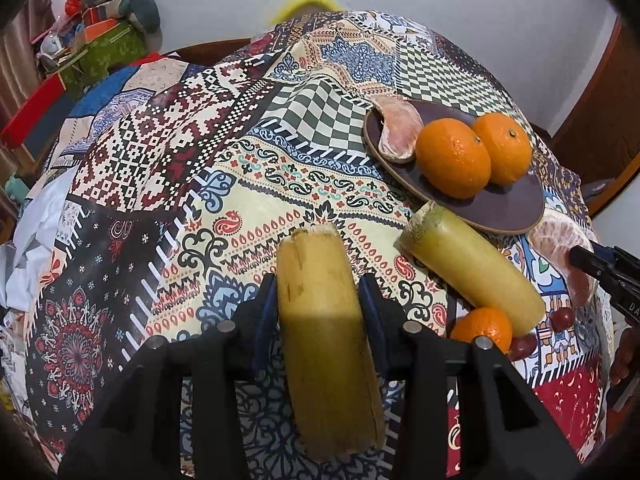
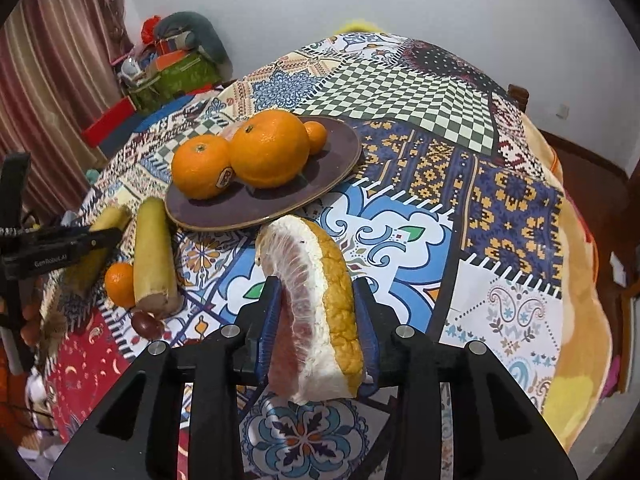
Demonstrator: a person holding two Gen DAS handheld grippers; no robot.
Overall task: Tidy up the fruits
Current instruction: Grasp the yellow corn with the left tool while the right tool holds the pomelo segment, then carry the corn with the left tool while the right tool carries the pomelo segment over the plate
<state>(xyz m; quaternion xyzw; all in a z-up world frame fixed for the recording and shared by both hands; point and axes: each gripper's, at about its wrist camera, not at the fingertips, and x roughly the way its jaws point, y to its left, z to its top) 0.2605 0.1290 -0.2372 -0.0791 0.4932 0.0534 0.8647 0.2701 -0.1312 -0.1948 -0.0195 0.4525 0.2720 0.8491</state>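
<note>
My left gripper (image 1: 320,292) is shut on a yellow sugarcane piece (image 1: 324,320) held above the patchwork tablecloth. A second sugarcane piece (image 1: 472,264) lies beside a small orange (image 1: 482,328) and dark red fruits (image 1: 562,316). The brown plate (image 1: 508,208) holds two oranges (image 1: 454,158) and a pomelo wedge (image 1: 400,132). My right gripper (image 2: 318,312) is shut on a pomelo wedge (image 2: 316,312) just in front of the plate (image 2: 240,212). It holds two big oranges (image 2: 266,152) and a small one (image 2: 316,136). The right gripper also shows in the left wrist view (image 1: 600,268).
Patchwork cloth (image 1: 200,200) covers the round table. Boxes and clutter (image 1: 96,40) stand beyond its far left edge. A curtain (image 2: 48,100) hangs at left. The left gripper's body (image 2: 60,248) shows at left, by the sugarcane piece (image 2: 154,252) and small orange (image 2: 120,284).
</note>
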